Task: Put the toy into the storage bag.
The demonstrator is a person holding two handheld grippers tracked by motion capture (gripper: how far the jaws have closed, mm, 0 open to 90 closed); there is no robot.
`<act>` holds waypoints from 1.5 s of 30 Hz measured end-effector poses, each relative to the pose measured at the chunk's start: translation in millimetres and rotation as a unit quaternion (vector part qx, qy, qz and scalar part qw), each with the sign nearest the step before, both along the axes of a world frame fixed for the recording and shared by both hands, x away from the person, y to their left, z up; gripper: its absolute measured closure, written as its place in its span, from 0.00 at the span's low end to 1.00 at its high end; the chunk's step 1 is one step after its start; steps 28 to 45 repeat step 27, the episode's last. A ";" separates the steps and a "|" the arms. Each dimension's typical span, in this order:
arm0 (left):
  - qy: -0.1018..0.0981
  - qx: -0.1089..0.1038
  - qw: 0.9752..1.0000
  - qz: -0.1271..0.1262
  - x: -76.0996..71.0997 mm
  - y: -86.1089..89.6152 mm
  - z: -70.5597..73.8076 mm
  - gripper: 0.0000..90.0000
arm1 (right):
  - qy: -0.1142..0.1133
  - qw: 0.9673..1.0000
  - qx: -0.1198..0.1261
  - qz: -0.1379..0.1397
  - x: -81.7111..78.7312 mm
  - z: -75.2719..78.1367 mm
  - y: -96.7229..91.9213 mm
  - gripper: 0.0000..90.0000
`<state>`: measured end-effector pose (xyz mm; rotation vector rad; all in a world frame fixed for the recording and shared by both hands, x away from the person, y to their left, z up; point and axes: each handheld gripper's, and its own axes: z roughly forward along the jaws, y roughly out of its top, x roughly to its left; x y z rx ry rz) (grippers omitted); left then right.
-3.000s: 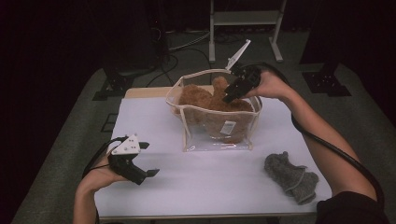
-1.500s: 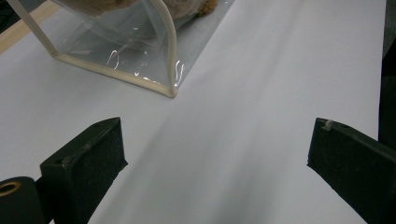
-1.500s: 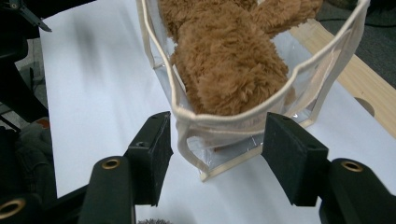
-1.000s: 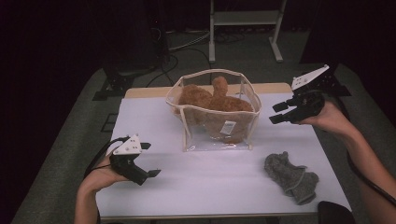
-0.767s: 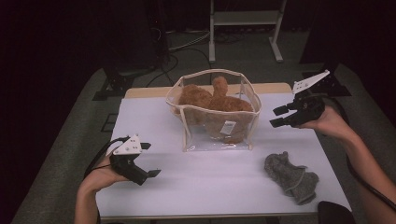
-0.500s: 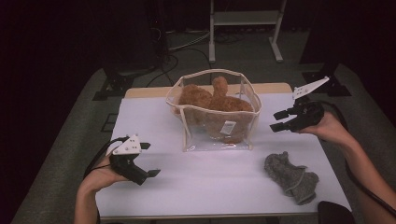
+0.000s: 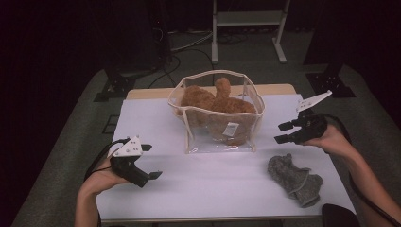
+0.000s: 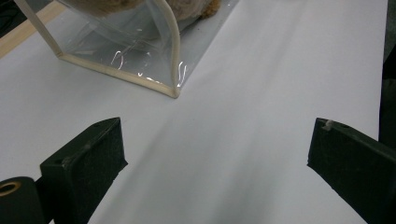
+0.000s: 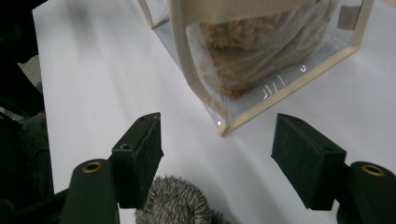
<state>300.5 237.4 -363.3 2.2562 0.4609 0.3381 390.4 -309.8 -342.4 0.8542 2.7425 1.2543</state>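
Over the white table (image 8: 261, 93), the left gripper (image 8: 219, 163) holds its two black fingers (image 8: 88, 158) wide apart with nothing between them, while farther off at upper left stands the corner of a clear, cream-edged bag (image 8: 140, 56) with brown plush (image 8: 187, 7) inside.

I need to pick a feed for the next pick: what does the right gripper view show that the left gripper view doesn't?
Right gripper view: the grey plush toy lies just under the right gripper, whose jaws have just been opening with nothing between them, and the brown plush toy presses against the bag wall.
Left gripper view: the left gripper, jaws wide apart above bare white table.
Both: a bottom corner of the clear bag standing on that table.
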 end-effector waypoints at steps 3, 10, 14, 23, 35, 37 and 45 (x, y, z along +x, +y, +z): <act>0.001 0.001 1.000 0.000 0.1 0.0 0.2 0.04 | 0.004 1.000 0.000 -0.001 -3.6 -7.6 -1.2 0.35; 0.000 0.004 1.000 -0.002 -0.3 -1.3 1.0 0.03 | 0.011 1.000 0.007 -0.004 -8.9 -21.5 -4.9 0.34; -0.001 0.005 1.000 -0.003 0.1 -1.4 0.7 0.03 | 0.014 1.000 0.011 -0.005 -11.8 -27.5 -6.2 0.33; -0.001 0.005 1.000 -0.001 0.3 -0.7 1.3 0.03 | 0.017 1.000 0.013 -0.005 -20.0 -39.2 -3.8 0.32; 0.000 0.003 1.000 0.001 0.1 -0.2 0.9 0.03 | 0.019 1.000 0.016 -0.005 -23.0 -44.7 -3.9 0.31; 0.000 0.003 1.000 0.001 0.1 -0.2 0.9 0.03 | 0.019 1.000 0.016 -0.005 -23.0 -44.7 -3.9 0.31; 0.000 0.003 1.000 0.001 0.1 -0.2 0.9 0.03 | 0.019 1.000 0.016 -0.005 -23.0 -44.7 -3.9 0.31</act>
